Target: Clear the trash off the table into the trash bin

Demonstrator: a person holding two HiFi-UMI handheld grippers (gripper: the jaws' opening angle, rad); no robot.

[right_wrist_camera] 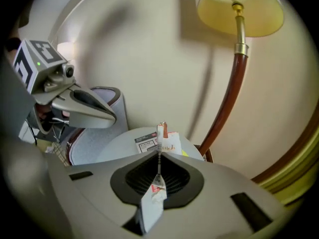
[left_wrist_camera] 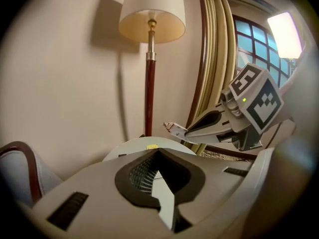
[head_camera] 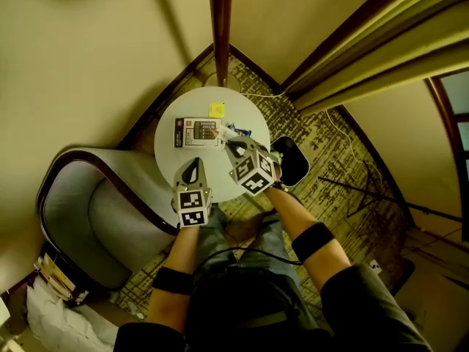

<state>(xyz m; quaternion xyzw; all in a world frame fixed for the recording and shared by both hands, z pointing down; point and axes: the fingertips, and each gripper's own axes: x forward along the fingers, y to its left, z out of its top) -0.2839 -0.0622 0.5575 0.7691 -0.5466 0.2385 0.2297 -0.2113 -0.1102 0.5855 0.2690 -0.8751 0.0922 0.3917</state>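
Observation:
My right gripper (head_camera: 229,144) hangs above the round white table (head_camera: 172,163), shut on a thin white wrapper with red print (right_wrist_camera: 161,132) that sticks out past the tips. From the left gripper view the same wrapper (left_wrist_camera: 172,129) pokes out of those jaws. My left gripper (head_camera: 193,164) hovers over the table's near edge, shut with nothing in it. On the table lie a printed leaflet (head_camera: 196,133), a yellow sticky note (head_camera: 216,109) and a blue wrapper (head_camera: 242,132). A black trash bin (head_camera: 293,161) stands on the floor just right of the table.
A grey armchair (head_camera: 88,218) with a dark wooden frame curves round the table's left side. A floor lamp's red-brown pole (head_camera: 220,28) rises behind the table at the wall corner. Curtains (head_camera: 366,42) hang at the right. A patterned carpet (head_camera: 344,174) covers the floor.

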